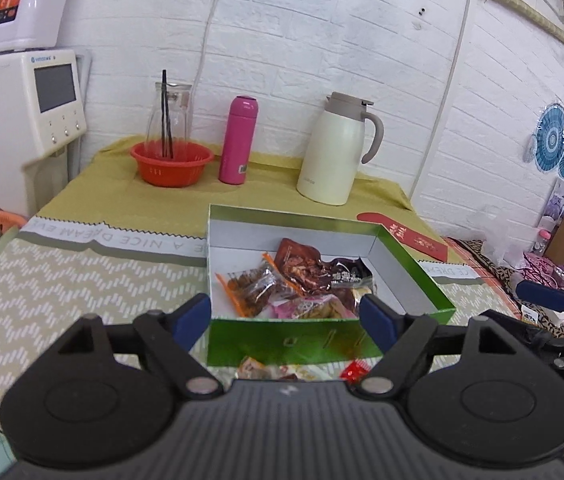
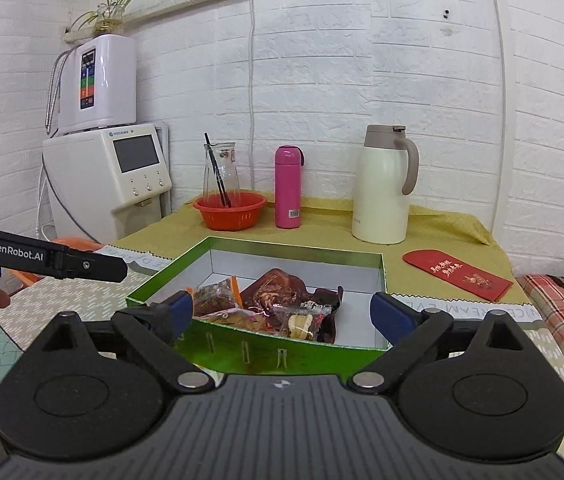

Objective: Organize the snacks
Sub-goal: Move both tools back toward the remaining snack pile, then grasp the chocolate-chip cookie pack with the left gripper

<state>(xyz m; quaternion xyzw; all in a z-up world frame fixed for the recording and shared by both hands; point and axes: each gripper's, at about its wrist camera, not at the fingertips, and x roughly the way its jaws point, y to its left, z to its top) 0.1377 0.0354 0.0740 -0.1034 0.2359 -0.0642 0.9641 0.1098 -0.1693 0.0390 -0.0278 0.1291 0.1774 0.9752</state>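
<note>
My glossy green cardboard box [image 2: 241, 350] holds shiny plastic snack packets [image 2: 265, 312]; behind it, a smooth pink flask [image 2: 288, 186].

Snack packets [image 1: 294, 280] lie in the box [image 1: 414, 268], jug [image 1: 338, 152] behind it.

The room is evenly and brightly lit by soft, diffuse light whose source stays out of sight, so the white brick-pattern wall [image 2: 322, 80] looks clean and shadows are faint, only a pale smudge beside the tall cream thermal jug with a beige handle [image 2: 382, 188]. The glossy green cardboard box wall [image 1: 282, 340] throws a mild sheen with a reddish reflection. Both fisheye views bow the brick courses and wall pipe towards dark rounded corners, and the left view is slightly softer, with blurred close foreground.
</note>
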